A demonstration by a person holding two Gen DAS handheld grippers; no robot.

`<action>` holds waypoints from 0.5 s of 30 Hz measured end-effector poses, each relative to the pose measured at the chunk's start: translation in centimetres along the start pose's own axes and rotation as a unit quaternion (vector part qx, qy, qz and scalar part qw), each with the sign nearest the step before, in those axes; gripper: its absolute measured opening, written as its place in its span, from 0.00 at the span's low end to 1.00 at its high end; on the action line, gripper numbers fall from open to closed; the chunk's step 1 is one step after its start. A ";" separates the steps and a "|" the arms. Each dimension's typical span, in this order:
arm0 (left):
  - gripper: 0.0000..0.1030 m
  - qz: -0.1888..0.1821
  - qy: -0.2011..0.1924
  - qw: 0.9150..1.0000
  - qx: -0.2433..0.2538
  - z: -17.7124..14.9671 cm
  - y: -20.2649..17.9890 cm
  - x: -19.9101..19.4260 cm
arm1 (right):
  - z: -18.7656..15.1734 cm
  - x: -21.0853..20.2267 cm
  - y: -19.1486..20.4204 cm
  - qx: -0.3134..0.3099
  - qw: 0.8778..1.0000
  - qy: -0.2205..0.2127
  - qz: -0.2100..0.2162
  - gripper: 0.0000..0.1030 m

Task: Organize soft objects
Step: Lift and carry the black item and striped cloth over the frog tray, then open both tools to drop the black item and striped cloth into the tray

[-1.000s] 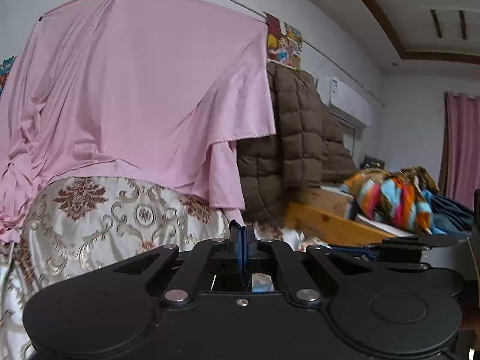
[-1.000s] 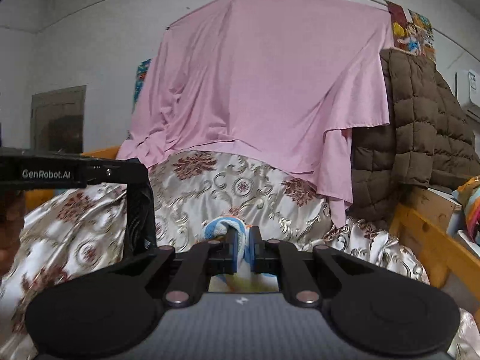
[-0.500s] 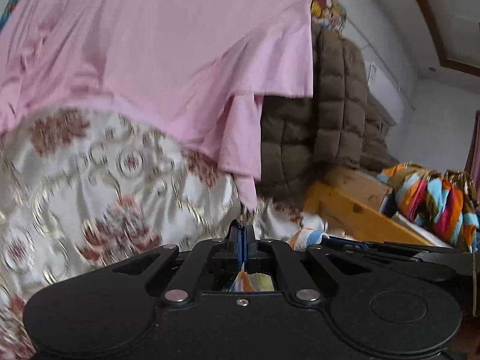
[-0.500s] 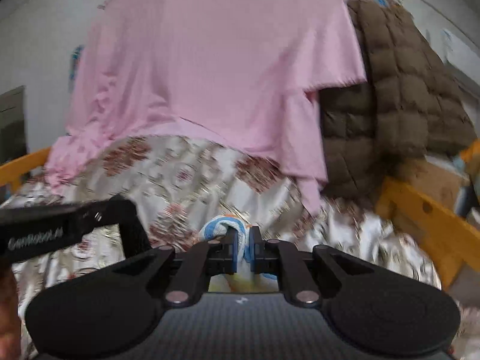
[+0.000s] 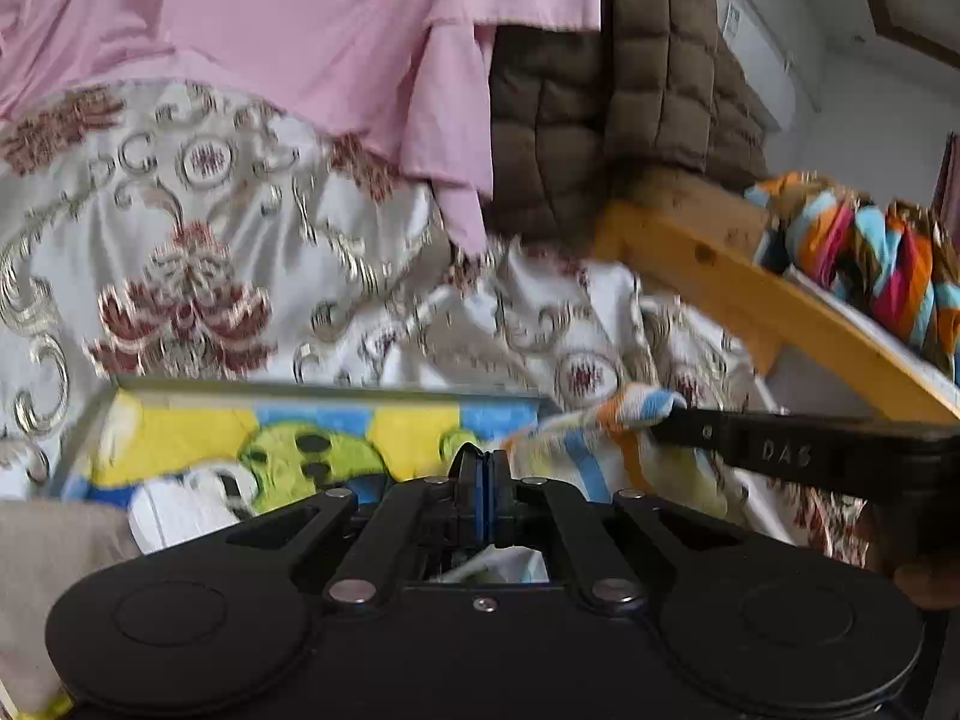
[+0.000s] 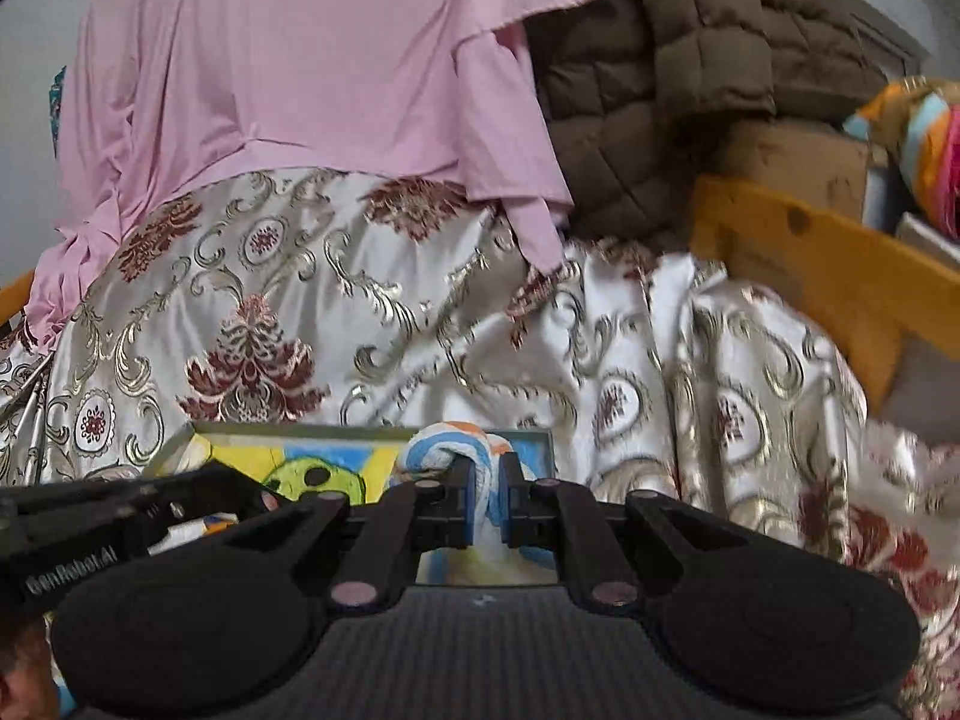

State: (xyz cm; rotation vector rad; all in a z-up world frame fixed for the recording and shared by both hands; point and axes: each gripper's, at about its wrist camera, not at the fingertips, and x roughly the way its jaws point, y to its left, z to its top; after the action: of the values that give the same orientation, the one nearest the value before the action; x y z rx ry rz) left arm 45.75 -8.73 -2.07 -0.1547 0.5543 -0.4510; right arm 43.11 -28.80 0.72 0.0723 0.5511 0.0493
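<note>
The striped towel (image 6: 447,450), in blue, orange and white, hung stretched between both claws just above the near edge of the cartoon-print cloth (image 5: 300,444) spread on the bed. The right claw (image 6: 485,495) pinched one bunched corner; the left claw (image 5: 483,474) was pressed together, seemingly on the towel's other edge, though the cloth barely showed there. To lay it well, both hands should probably lower evenly, holding the towel taut and square to that edge, clear of the brocade bedspread (image 6: 270,300).
</note>
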 end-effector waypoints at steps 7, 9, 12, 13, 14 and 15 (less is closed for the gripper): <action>0.00 0.013 0.046 0.999 0.022 -2.3 -0.4 1.0 | -1.8 -0.1 0.3 -0.006 1.000 0.022 0.018 0.08; 0.01 0.015 0.052 0.998 0.024 -2.7 -0.4 1.0 | -2.3 -0.2 0.5 -0.010 0.999 0.027 0.022 0.09; 0.03 0.019 0.058 0.998 0.023 -3.1 -0.4 1.0 | -2.9 -0.3 0.7 -0.013 0.999 0.030 0.030 0.10; 0.06 0.022 0.058 0.998 0.023 -3.1 -0.4 0.9 | -3.1 -0.3 0.8 -0.014 0.999 0.030 0.031 0.11; 0.13 0.024 0.059 0.998 0.023 -3.2 -0.5 0.8 | -3.1 -0.4 0.8 -0.014 0.999 0.029 0.033 0.15; 0.15 0.025 0.060 0.998 0.023 -3.1 -0.6 0.7 | -3.2 -0.5 0.9 -0.014 0.999 0.029 0.033 0.18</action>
State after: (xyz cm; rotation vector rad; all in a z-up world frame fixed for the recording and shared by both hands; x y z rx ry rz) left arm 44.36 -9.61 -4.89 -0.0706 0.6633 -0.4264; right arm 41.02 -27.80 -1.68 0.0621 0.6064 0.1242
